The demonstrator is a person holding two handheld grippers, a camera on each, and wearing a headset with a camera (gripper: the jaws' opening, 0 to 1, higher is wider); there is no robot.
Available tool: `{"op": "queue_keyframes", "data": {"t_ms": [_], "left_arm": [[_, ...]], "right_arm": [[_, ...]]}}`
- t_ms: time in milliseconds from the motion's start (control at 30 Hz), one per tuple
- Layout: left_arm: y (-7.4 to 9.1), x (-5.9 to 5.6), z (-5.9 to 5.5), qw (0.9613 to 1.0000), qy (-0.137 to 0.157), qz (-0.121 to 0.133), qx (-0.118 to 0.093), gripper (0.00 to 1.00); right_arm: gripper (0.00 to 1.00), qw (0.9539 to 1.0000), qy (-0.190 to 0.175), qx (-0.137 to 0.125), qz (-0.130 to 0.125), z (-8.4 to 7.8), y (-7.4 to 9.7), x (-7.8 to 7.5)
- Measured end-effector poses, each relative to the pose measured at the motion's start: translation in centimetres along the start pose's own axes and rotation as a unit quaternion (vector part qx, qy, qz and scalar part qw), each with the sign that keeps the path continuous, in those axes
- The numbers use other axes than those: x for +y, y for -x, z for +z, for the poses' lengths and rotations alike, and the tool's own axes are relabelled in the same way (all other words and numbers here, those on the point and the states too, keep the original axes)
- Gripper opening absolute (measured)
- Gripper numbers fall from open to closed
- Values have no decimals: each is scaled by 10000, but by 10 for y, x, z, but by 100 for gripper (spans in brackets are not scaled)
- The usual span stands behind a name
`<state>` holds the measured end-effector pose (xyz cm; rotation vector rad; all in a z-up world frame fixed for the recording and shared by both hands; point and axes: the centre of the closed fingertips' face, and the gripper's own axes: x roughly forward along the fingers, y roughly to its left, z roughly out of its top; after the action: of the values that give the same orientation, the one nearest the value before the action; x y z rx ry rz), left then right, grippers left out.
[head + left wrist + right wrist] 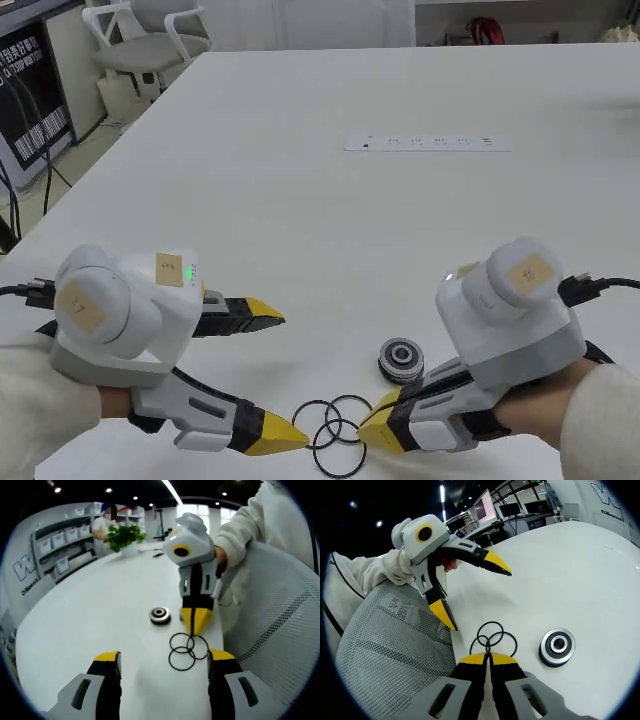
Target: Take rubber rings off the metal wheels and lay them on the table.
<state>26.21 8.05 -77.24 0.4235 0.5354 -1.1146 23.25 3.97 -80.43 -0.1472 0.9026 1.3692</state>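
Three black rubber rings [335, 432] lie flat and overlapping on the white table near its front edge; they are also in the left gripper view [187, 650] and the right gripper view [491, 637]. A metal wheel [401, 358] with a dark rim lies flat just right of them [160, 615] [557, 646]. My right gripper [368, 428] [489, 657] is low over the table, shut, its yellow tips pinching the edge of the nearest ring. My left gripper [278, 375] [164, 656] is open to the left of the rings, holding nothing.
A white power strip [428, 143] lies farther back on the table [300, 220]. An office chair [150, 40] stands past the far left corner. A mesh chair back [395, 645] is close behind the table's near edge.
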Motion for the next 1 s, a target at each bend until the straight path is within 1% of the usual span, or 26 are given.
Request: {"op": "queue_keyframes", "data": {"t_ms": [733,1000], "left_arm": [[0,-1,-1,10000,-22,-13,28,70],[-1,-1,-1,10000,-27,-31,38,70]], "right_arm": [[2,9996,-15,-190,-190,11,9,-10],[2,9986,-56,-424,-316,22,21,-18]]}}
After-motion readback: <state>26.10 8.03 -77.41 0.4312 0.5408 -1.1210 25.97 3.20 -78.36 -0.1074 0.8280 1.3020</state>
